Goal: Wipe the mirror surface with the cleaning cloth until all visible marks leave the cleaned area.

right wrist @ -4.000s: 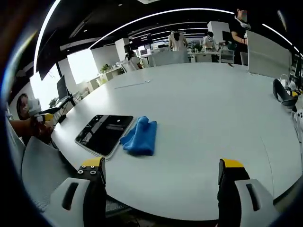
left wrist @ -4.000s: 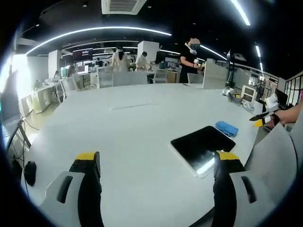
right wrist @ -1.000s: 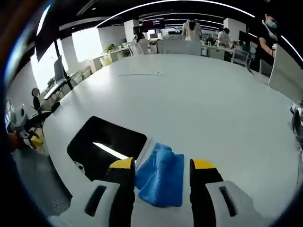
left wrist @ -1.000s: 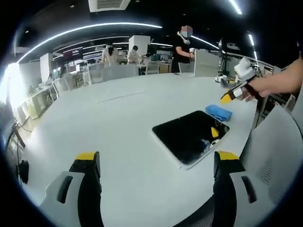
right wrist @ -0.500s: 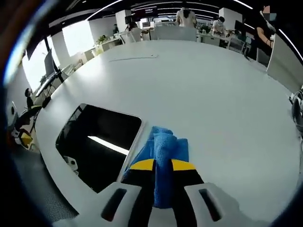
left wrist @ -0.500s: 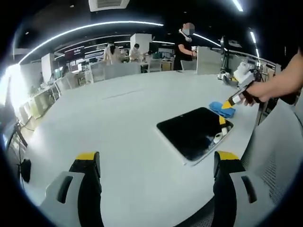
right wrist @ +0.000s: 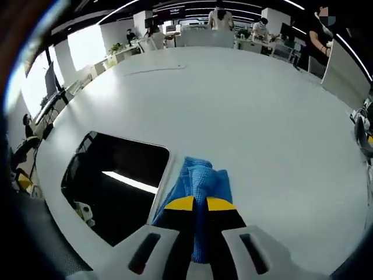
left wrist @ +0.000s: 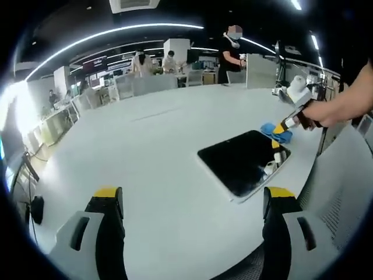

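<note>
R gripper [right wrist: 194, 204]: jaws pressed together on blue cloth [right wrist: 201, 178], yellow tips pinching its near edge; seen too in left gripper view at 2 o'clock [left wrist: 284, 126], held by a hand [left wrist: 317, 112].
Cloth: bunched, lay on white table [right wrist: 262, 116] just beside mirror's long edge, at 12 o'clock from R jaws; in left gripper view at mirror's far corner [left wrist: 275, 130].
Mirror [right wrist: 113, 181]: flat on table, dark glass w/ pale rim, at 9–10 o'clock from R jaws; reflected a ceiling light strip; near table edge. In left gripper view at 2 o'clock [left wrist: 242, 163], well apart from L jaws.
L gripper [left wrist: 195, 201]: jaws spread wide, nothing between them, hung above bare table.
Marks on glass: couldn't tell, too small.
Bkgd: office desks, people standing [left wrist: 233, 49] at 12–1 o'clock beyond table.
</note>
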A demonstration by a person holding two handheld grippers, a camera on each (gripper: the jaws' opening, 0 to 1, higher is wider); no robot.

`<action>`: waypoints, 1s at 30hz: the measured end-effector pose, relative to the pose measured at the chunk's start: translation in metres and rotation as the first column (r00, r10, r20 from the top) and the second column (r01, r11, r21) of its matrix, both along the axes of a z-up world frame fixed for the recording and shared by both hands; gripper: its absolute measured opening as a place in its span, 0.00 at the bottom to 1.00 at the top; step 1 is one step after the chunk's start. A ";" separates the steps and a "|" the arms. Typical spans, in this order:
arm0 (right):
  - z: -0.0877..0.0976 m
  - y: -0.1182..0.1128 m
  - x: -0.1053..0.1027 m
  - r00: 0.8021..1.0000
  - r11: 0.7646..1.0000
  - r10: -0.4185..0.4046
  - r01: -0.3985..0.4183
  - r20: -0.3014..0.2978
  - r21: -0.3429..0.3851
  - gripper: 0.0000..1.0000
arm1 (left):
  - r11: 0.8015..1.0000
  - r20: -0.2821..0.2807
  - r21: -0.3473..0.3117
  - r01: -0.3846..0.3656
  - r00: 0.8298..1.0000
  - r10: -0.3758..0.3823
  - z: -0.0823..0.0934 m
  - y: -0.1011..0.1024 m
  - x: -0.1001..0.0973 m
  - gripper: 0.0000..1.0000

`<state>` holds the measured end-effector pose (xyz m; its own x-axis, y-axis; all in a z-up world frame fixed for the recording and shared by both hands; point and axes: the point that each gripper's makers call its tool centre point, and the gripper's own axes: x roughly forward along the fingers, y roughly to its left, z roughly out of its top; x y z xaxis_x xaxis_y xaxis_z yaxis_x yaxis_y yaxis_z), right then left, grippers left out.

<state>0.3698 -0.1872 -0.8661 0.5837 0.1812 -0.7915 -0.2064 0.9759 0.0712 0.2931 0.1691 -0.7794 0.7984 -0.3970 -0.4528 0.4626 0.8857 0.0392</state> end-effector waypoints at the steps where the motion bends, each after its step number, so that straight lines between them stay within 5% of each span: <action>1: 0.005 0.001 0.001 1.000 1.000 -0.004 0.004 -0.001 0.022 0.00 | 1.000 -0.001 0.012 -0.003 1.000 0.003 0.000 0.001 0.000 0.99; 6: 0.030 0.005 0.016 1.000 0.996 -0.017 0.016 0.017 0.083 0.00 | 1.000 -0.067 -0.001 0.001 0.998 -0.001 -0.017 -0.003 -0.002 0.99; 14: 0.055 0.036 0.033 0.999 0.976 -0.031 0.027 0.016 0.217 0.00 | 0.994 -0.055 0.067 0.083 0.995 -0.080 -0.020 -0.012 -0.006 0.99; 19: 0.045 0.057 0.039 0.999 0.965 -0.029 0.031 -0.013 0.261 0.00 | 0.995 -0.048 0.074 0.062 0.997 -0.058 -0.020 -0.007 -0.004 0.99; 24: 0.019 0.058 0.037 0.998 0.990 -0.021 0.028 -0.052 0.137 0.00 | 0.997 -0.048 0.044 0.060 0.997 -0.058 -0.019 -0.007 -0.004 0.99; 30: 0.006 0.064 0.035 0.995 0.992 0.000 0.012 -0.095 0.124 0.00 | 0.999 -0.046 0.002 0.044 0.998 -0.044 -0.017 -0.007 -0.003 0.99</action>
